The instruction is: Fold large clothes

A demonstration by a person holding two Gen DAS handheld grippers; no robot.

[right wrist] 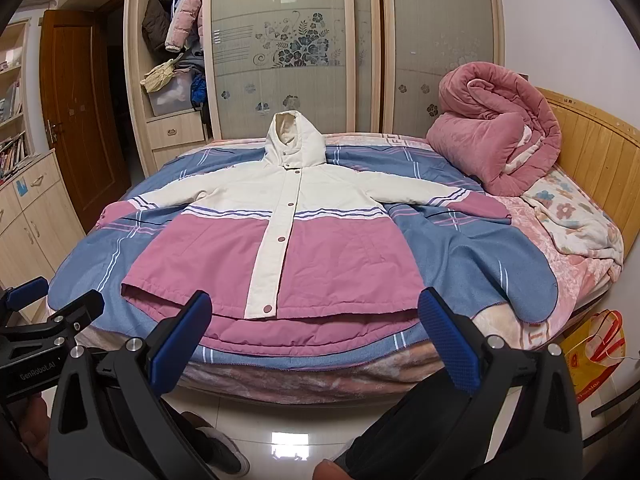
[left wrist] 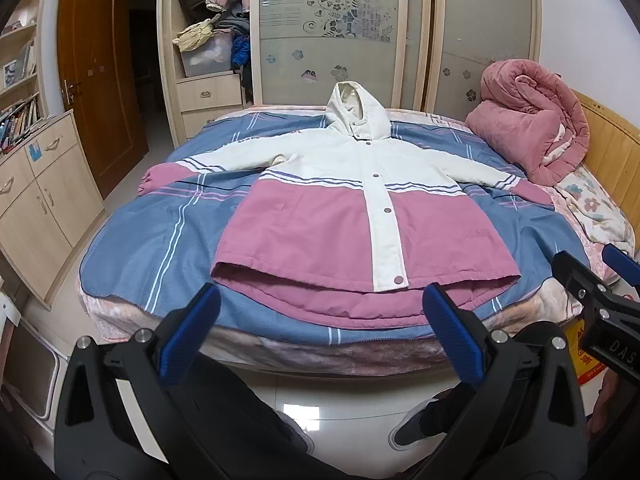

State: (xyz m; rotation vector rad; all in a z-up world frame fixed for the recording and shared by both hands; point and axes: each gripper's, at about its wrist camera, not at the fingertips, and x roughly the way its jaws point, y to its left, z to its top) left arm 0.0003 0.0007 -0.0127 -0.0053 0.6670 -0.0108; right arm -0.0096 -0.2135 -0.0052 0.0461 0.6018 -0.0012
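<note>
A: Nearest to us, both tools hang over the floor short of the bed edge. Our left gripper (left wrist: 320, 312) has its blue pads spread wide with nothing between them, and our right gripper (right wrist: 316, 320) is gaping and empty too.

B: Then the hem. The hooded jacket (right wrist: 280, 240) lies face up on the blue striped blanket (right wrist: 460, 264), snaps done up, pink lower half toward us, its longer back hem reaching almost to the bed (right wrist: 320, 384) edge.

A: We judge it padded: soft but bulky, fairly light, likely to spring back from a fold. The shell looks smooth, so a shallow pinch may slip.

B: So we would take a thick bite at a sleeve cuff, or at the hem corners through both layers. The left sleeve (left wrist: 208, 168) runs out flat on our left, the right sleeve (right wrist: 452, 200) on the other side, both well clear of the body.

A: Farther off, the cream hood (right wrist: 292, 140) points toward the wardrobe (right wrist: 280, 40), and a rolled pink quilt (right wrist: 496, 136) sits by the headboard, apart from the jacket.
</note>
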